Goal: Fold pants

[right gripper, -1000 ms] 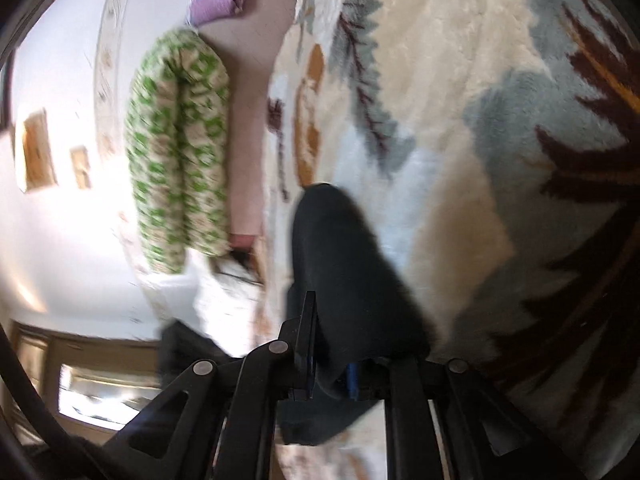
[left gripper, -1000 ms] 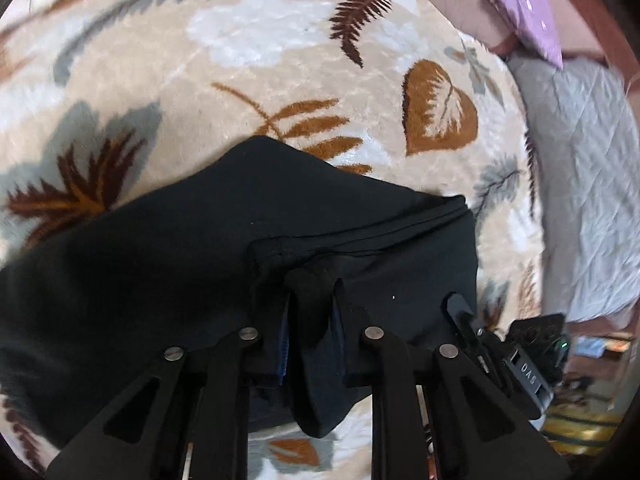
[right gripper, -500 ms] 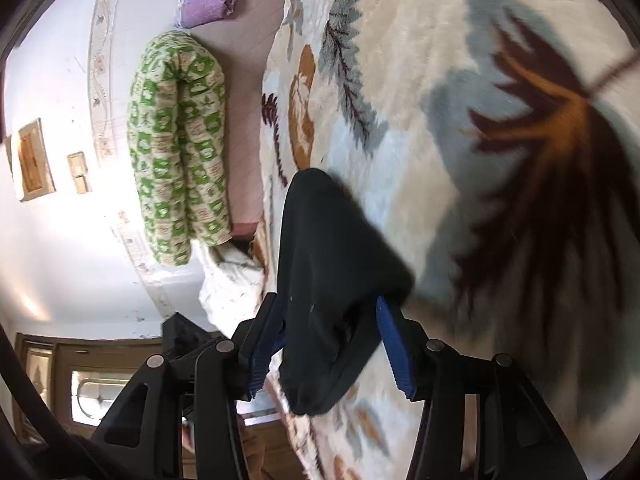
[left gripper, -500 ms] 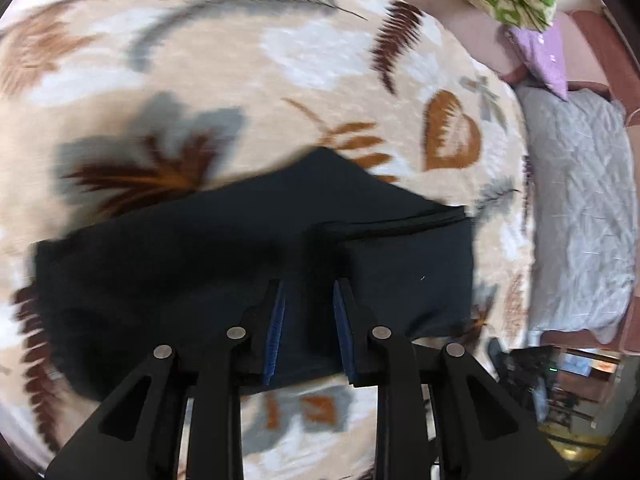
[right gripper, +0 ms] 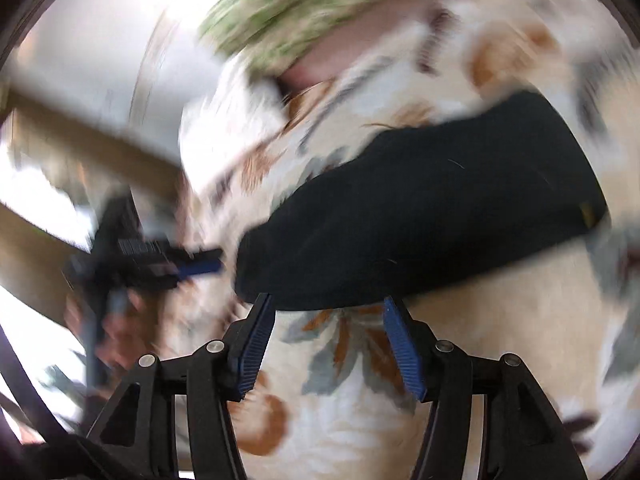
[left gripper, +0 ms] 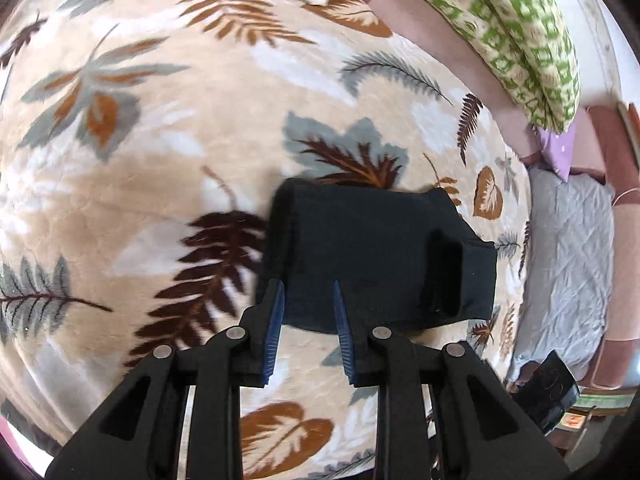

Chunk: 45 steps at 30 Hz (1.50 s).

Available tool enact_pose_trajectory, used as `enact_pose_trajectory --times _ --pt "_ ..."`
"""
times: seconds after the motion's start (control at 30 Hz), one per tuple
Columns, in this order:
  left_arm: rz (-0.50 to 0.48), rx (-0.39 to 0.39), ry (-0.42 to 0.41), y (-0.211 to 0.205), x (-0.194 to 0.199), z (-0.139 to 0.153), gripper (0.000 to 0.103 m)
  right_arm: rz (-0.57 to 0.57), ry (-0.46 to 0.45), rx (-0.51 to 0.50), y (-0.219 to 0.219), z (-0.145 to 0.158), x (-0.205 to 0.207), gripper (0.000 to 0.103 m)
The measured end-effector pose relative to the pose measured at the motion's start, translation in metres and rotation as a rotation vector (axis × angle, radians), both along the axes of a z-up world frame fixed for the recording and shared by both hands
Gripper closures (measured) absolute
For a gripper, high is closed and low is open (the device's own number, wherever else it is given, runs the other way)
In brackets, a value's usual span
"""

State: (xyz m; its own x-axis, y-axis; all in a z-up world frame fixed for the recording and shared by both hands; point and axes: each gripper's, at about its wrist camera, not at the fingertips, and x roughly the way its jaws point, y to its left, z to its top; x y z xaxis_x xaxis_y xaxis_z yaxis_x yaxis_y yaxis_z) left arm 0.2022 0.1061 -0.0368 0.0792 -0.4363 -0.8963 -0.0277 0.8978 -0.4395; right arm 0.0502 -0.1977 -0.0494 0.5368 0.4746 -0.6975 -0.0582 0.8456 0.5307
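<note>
Standing apart and empty on the left gripper (left gripper: pixel 308 308), opening wider and empty on the right gripper (right gripper: pixel 326 320); lying just ahead of both, free on the leaf-print blanket (left gripper: pixel 168 168), black folded pants (left gripper: pixel 376 256), long axis crosswise.

No legible text, label, brand, number or sign appears in either view. The right wrist view is motion-blurred.
</note>
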Motion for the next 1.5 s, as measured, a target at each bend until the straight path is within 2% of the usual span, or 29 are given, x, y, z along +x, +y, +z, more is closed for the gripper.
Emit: enact_pose_trajectory --times 0.1,0.17,0.27,0.37,0.43,0.47,0.53,0.7,0.8,0.93,1.0,1.1,1.27,1.4,1.5 --pt "0.047 -0.044 0.041 0.013 -0.004 -0.011 0.08 0.106 -0.044 -0.165 0.034 0.01 0.008 0.044" --pt "0.082 -0.096 0.054 0.019 -0.016 -0.014 0.08 0.164 -0.061 -0.228 0.049 0.015 0.014 0.044" --pt "0.14 -0.149 0.066 0.015 -0.041 -0.018 0.08 0.202 -0.059 -0.225 0.054 0.026 0.041 0.044" --pt "0.232 -0.21 0.065 0.015 -0.06 -0.026 0.08 0.28 0.0 -0.178 0.058 0.033 0.085 0.043" --pt "0.262 -0.243 0.06 0.012 -0.067 -0.036 0.08 0.332 0.036 -0.204 0.07 0.035 0.103 0.039" --pt "0.26 -0.235 0.059 0.011 -0.068 -0.041 0.08 0.355 0.057 -0.23 0.077 0.034 0.111 0.04" --pt "0.251 -0.246 0.057 0.009 -0.068 -0.05 0.08 0.34 0.044 -0.273 0.083 0.036 0.121 0.038" --pt "0.323 -0.424 0.012 0.015 -0.064 -0.065 0.08 0.316 0.045 -0.166 0.079 0.033 0.126 0.04" --pt "0.364 -0.445 -0.018 0.011 -0.055 -0.072 0.08 0.306 0.057 -0.168 0.077 0.03 0.129 0.04" --pt "0.422 -0.541 0.099 0.009 -0.07 -0.094 0.08 0.301 0.068 -0.166 0.073 0.032 0.132 0.04" --pt "0.445 -0.531 0.107 0.015 -0.085 -0.094 0.08 0.304 0.068 -0.173 0.072 0.034 0.133 0.04" --pt "0.507 -0.482 0.036 0.026 -0.087 -0.088 0.08 0.315 0.067 -0.165 0.071 0.035 0.134 0.039" --pt "0.569 -0.55 0.033 0.022 -0.064 -0.103 0.08 0.293 0.084 -0.123 0.068 0.03 0.135 0.039" --pt "0.547 -0.569 -0.037 0.012 -0.059 -0.103 0.08 0.301 0.09 -0.126 0.07 0.03 0.137 0.039" --pt "0.514 -0.542 -0.078 0.009 -0.06 -0.102 0.08 0.319 0.101 -0.132 0.075 0.029 0.14 0.039"
